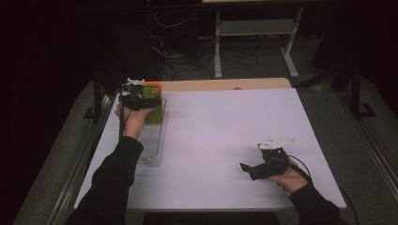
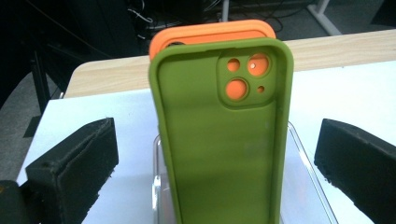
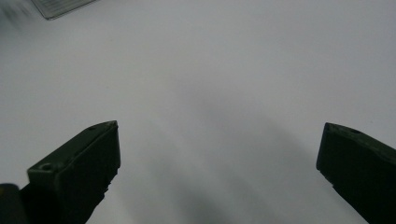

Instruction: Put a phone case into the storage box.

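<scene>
Left gripper view: green phone case [image 2: 224, 140] upright in clear tray [image 2: 303, 177], just let go, left gripper [image 2: 217, 163] wide open, holding nothing. Next: back away gently.

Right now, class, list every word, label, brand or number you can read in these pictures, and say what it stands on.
None can be read: the green phone case, the orange phone case behind it and the clear tray bear no visible writing.
</scene>
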